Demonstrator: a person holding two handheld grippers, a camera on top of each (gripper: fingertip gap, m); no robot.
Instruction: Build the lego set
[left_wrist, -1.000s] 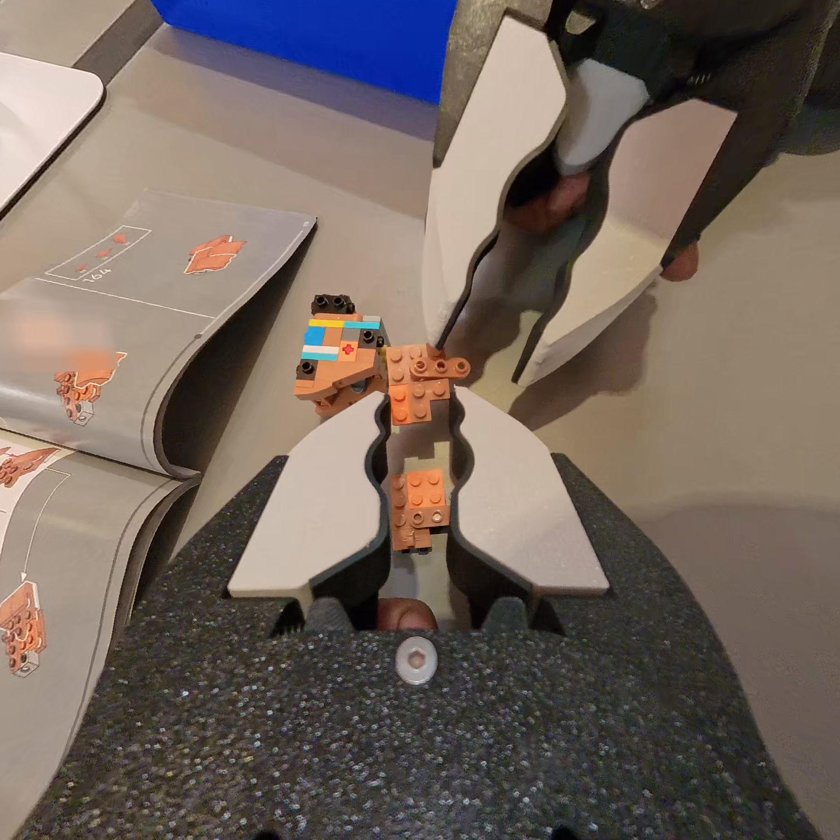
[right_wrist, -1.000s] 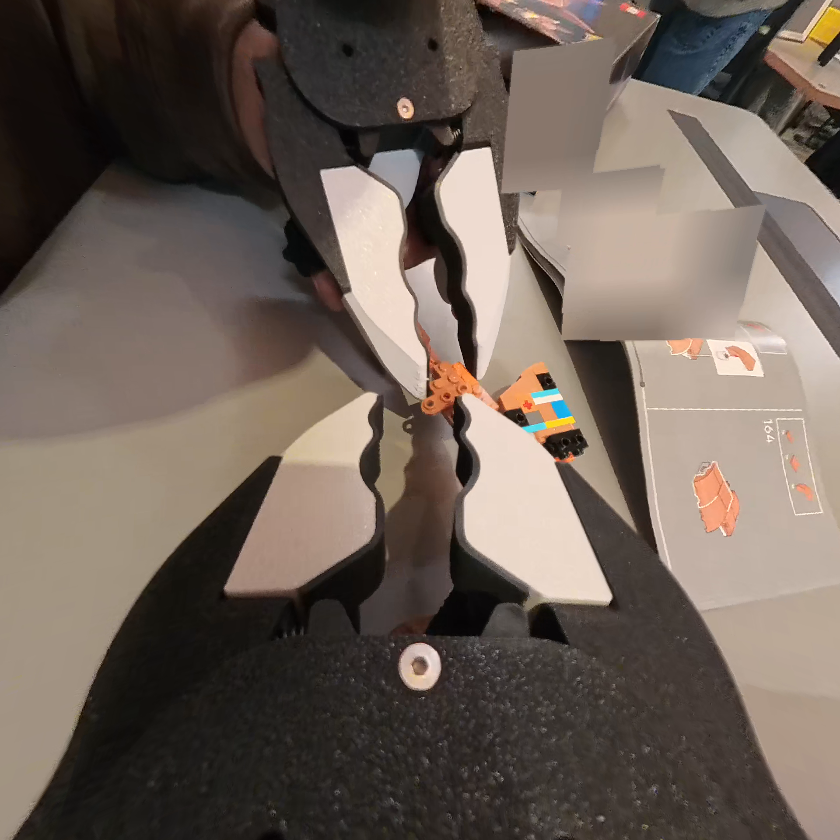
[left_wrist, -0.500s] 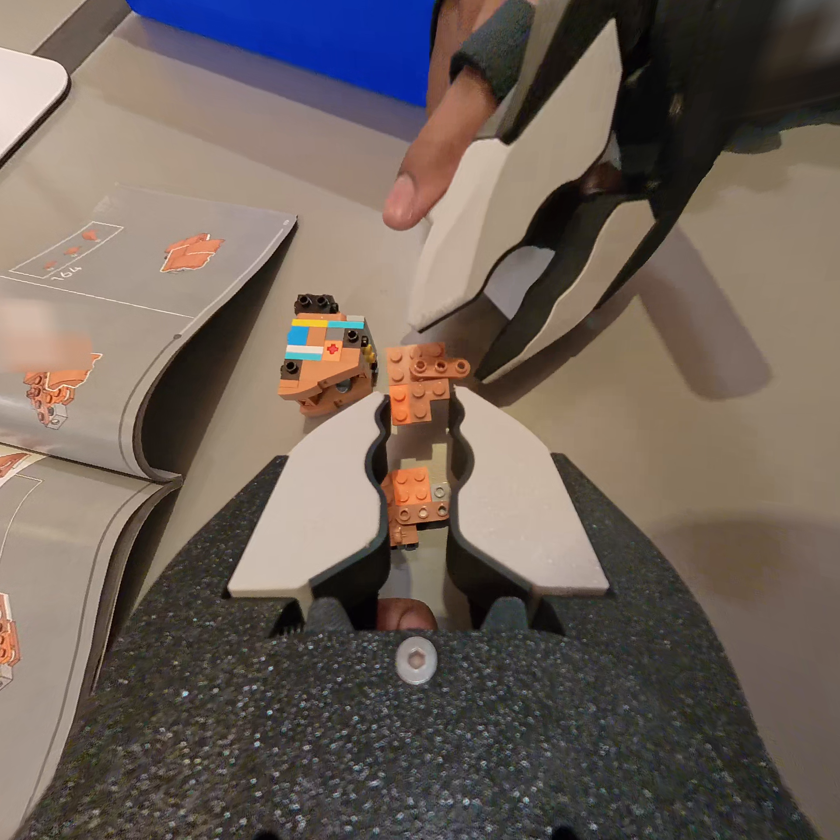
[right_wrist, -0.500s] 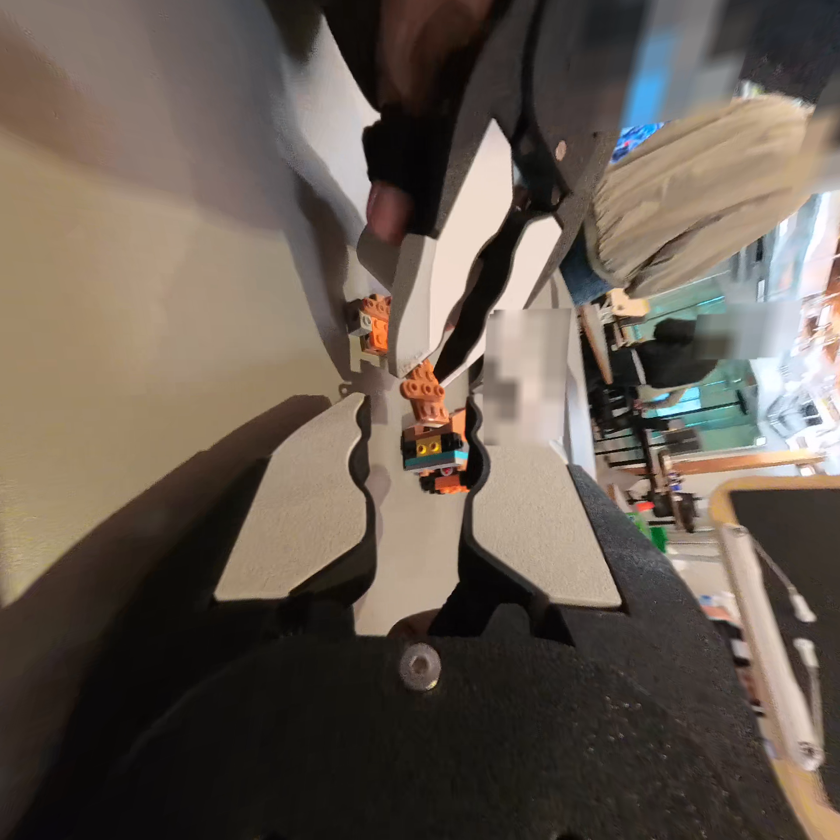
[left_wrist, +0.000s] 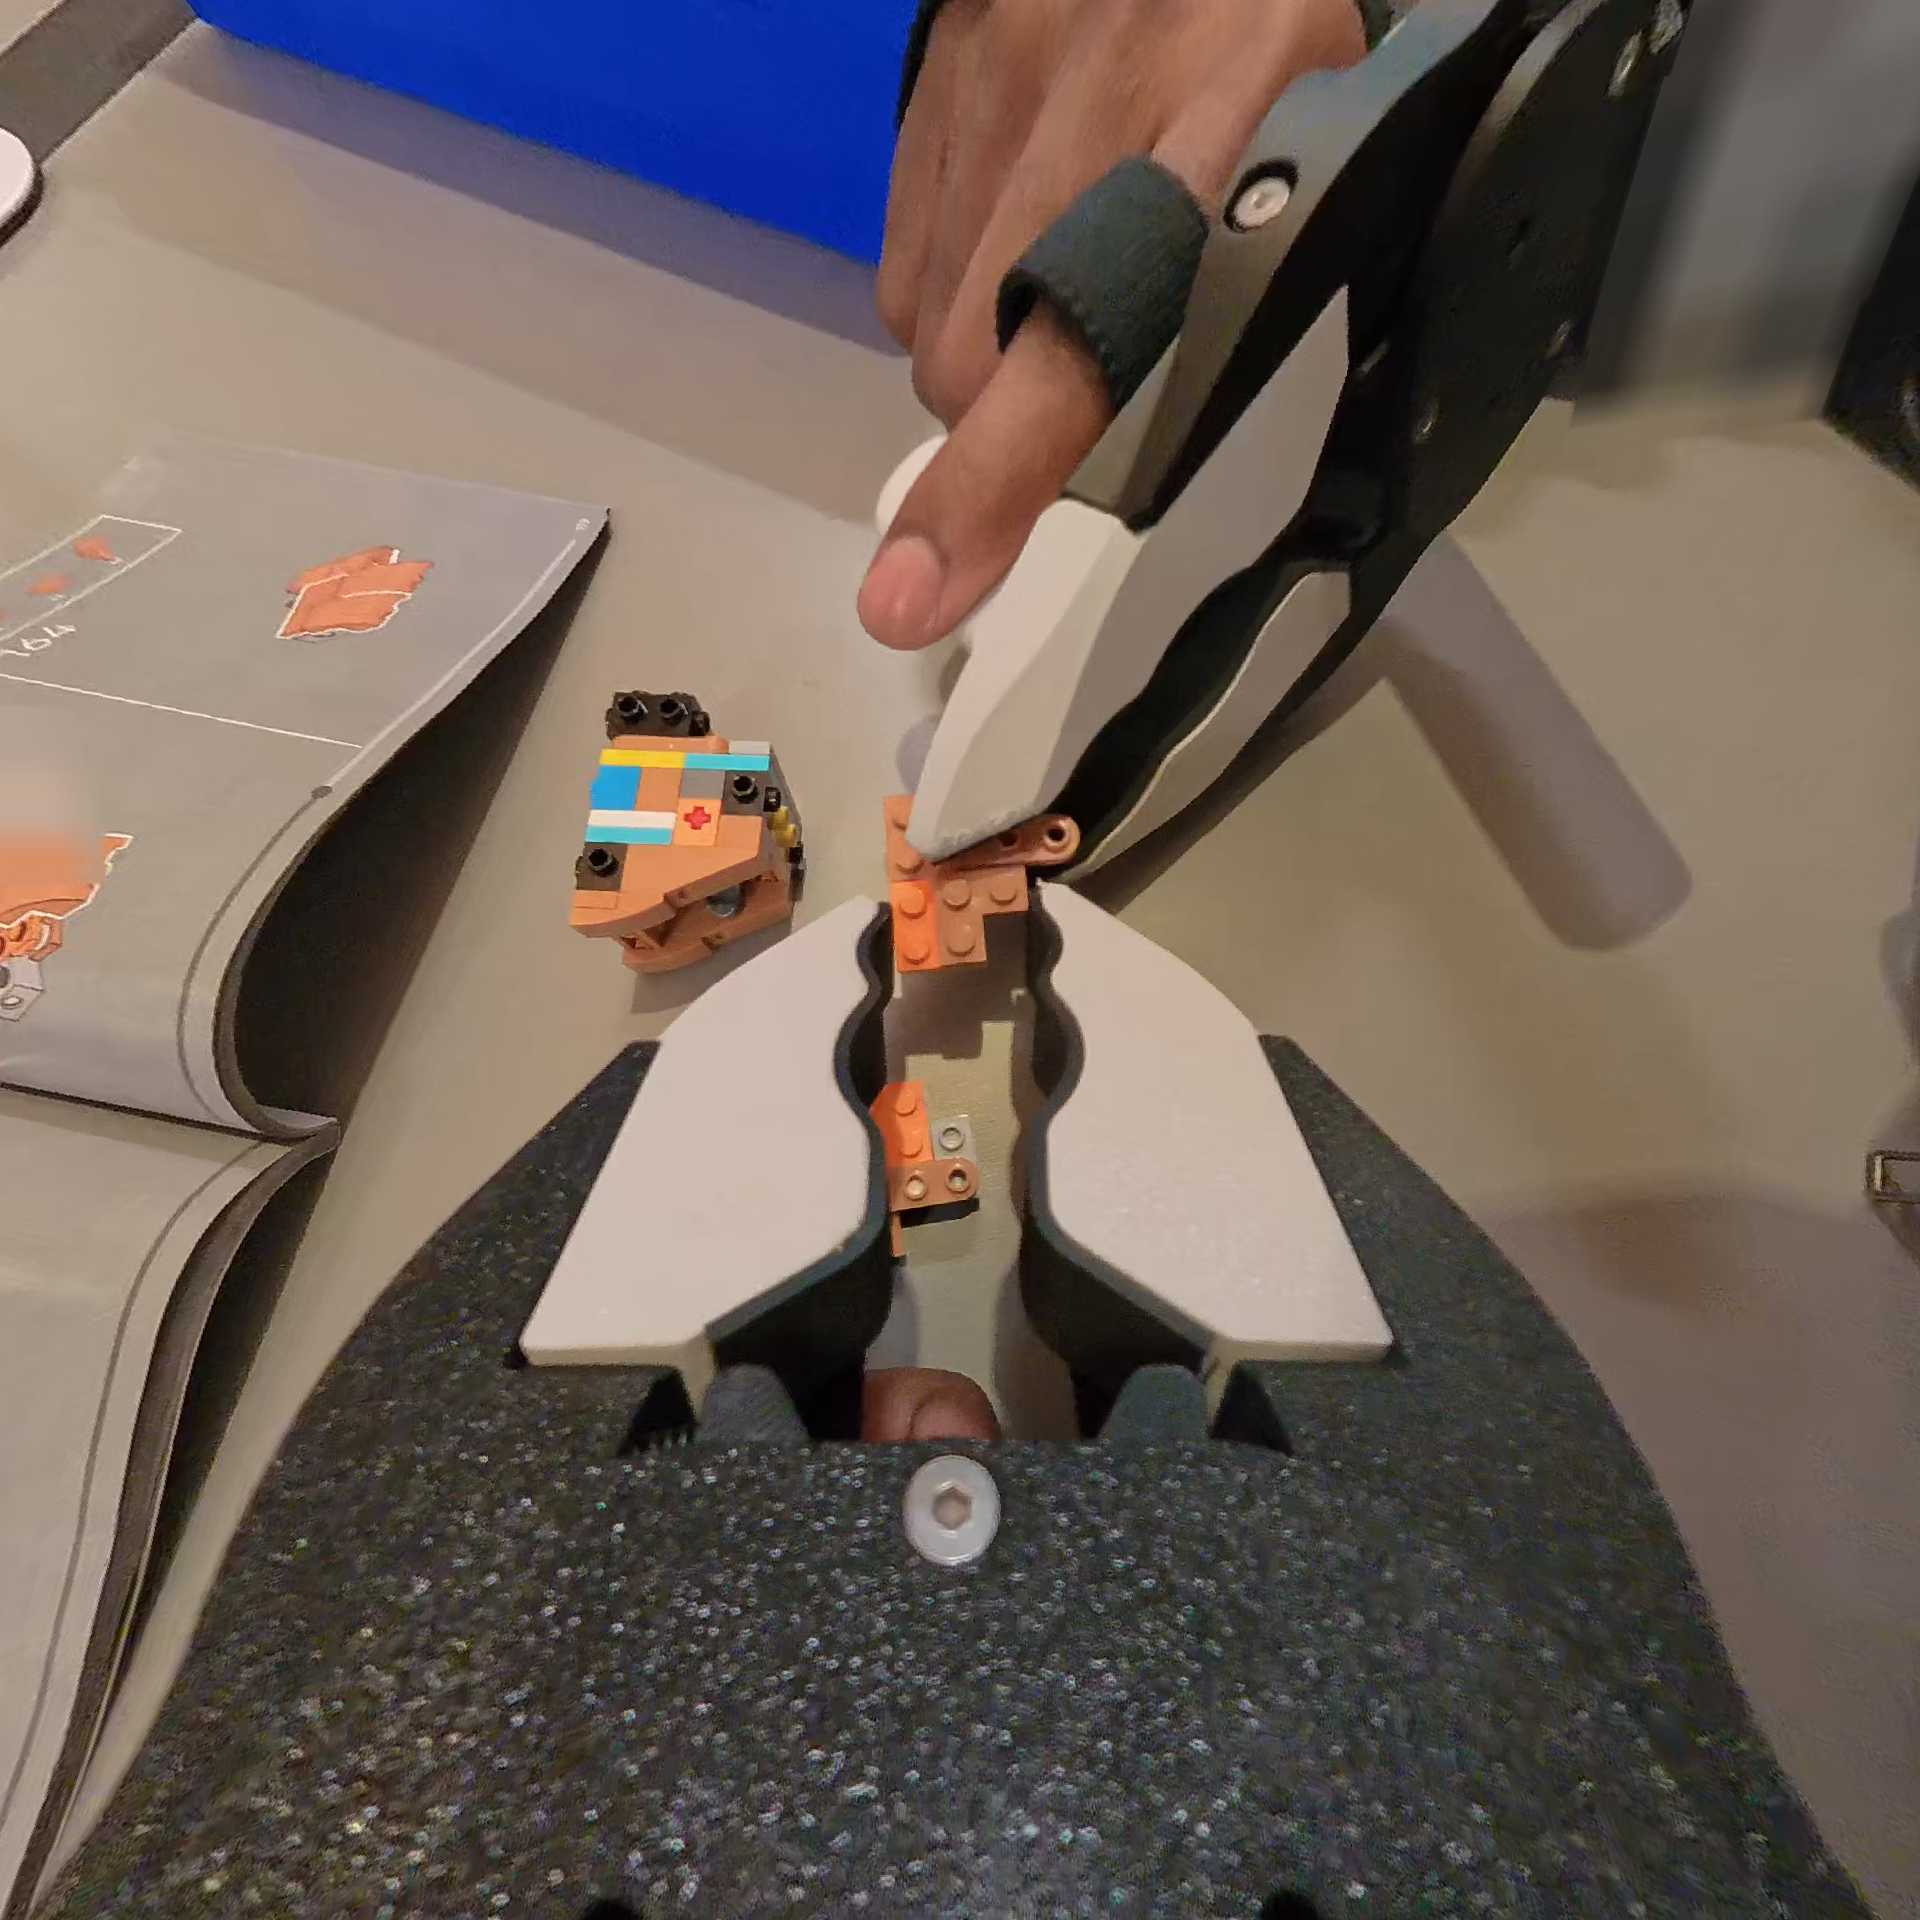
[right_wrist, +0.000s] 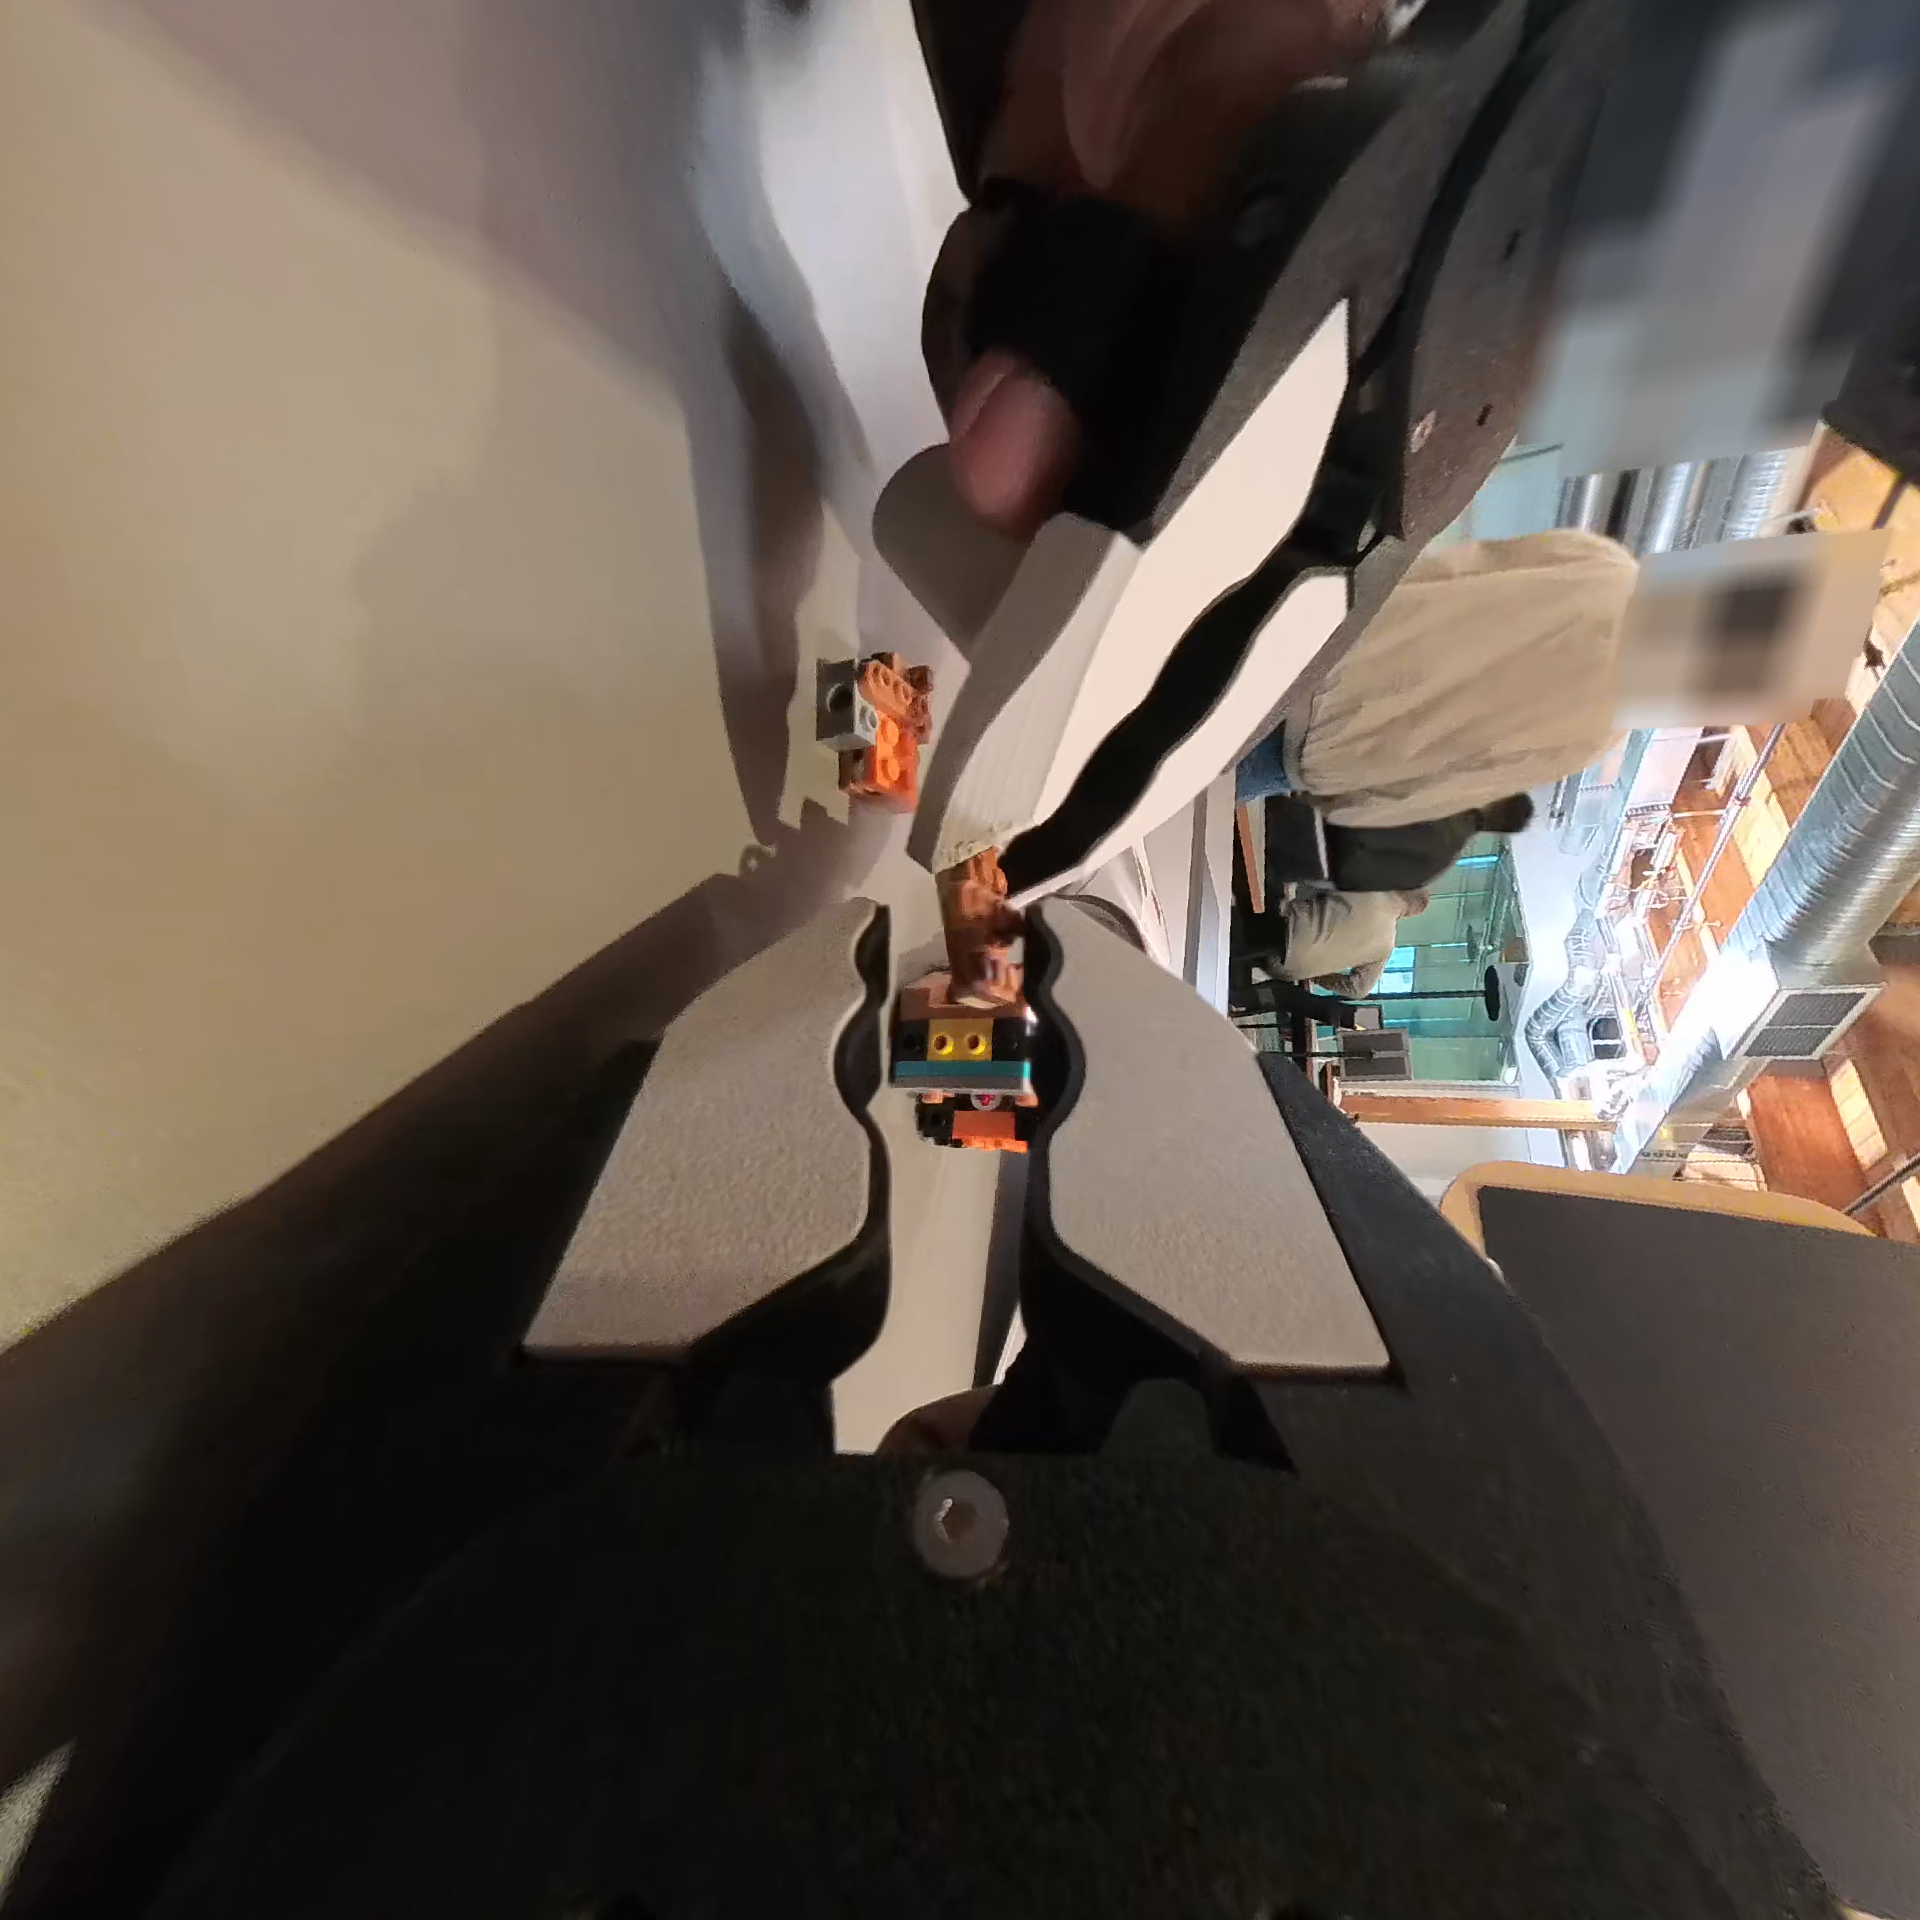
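Observation:
My left gripper (left_wrist: 956, 914) is shut on an orange plate assembly (left_wrist: 940, 930) and holds it just above the table; its shadow falls below. A small brown plate with holes (left_wrist: 1039, 831) sits on the assembly's far end. My right gripper (left_wrist: 997, 857), turned on its side, comes from the upper right and straddles that end. In the right wrist view the right gripper (right_wrist: 961, 914) stands narrowly open around the edge-on assembly (right_wrist: 977, 935), with a gap on one side. The left gripper (right_wrist: 982, 873) shows at the top of that view.
A multicoloured lego build (left_wrist: 686, 831) lies left of the grippers and also shows in the right wrist view (right_wrist: 961, 1049). A small orange and grey sub-build (left_wrist: 925, 1153) lies under the left fingers. An open instruction booklet (left_wrist: 312, 727) is at the left, a blue box (left_wrist: 623, 83) behind. My two grippers' fingertips are within a few centimetres of each other.
My right gripper has rolled onto its side, come down over the far end of the held assembly, and its jaws have narrowed. My left gripper has kept its hold.

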